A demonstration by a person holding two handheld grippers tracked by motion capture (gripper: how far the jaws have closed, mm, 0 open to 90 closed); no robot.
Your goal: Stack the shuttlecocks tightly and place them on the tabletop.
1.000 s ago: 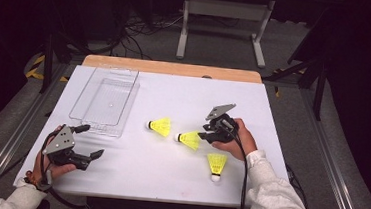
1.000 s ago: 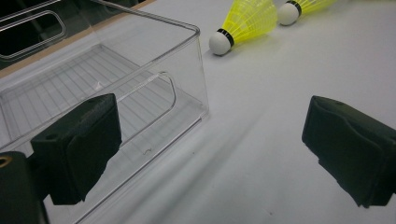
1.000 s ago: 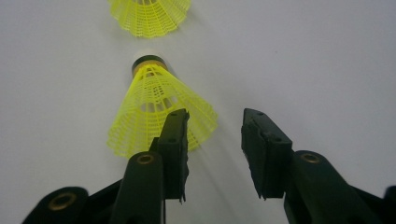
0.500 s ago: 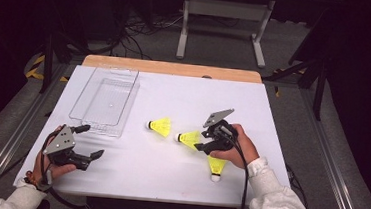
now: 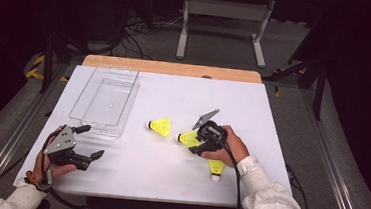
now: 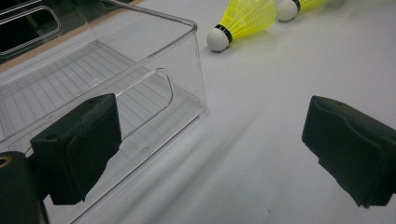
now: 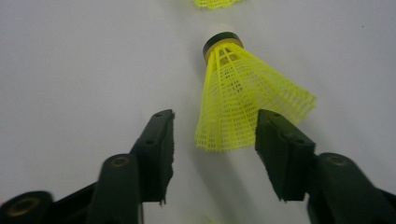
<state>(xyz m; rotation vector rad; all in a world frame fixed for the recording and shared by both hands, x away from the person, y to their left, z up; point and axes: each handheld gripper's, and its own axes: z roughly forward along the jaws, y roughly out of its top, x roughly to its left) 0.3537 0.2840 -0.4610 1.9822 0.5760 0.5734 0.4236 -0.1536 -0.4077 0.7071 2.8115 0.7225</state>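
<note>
Yellow shuttlecock (image 7: 243, 98) lies on the bench (image 5: 273, 116), skirt end between the right tongs (image 7: 215, 135), which have just been closing but aren't yet gripping. Left tongs (image 6: 210, 154) wait wide open, empty, beside the bin (image 6: 140, 70), likely its destination.

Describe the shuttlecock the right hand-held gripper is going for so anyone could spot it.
On the white table, right of the clear tray, lie three yellow shuttlecocks. It is the middle one, its skirt between the right hand-held gripper's jaws, which have just been closing.
</note>
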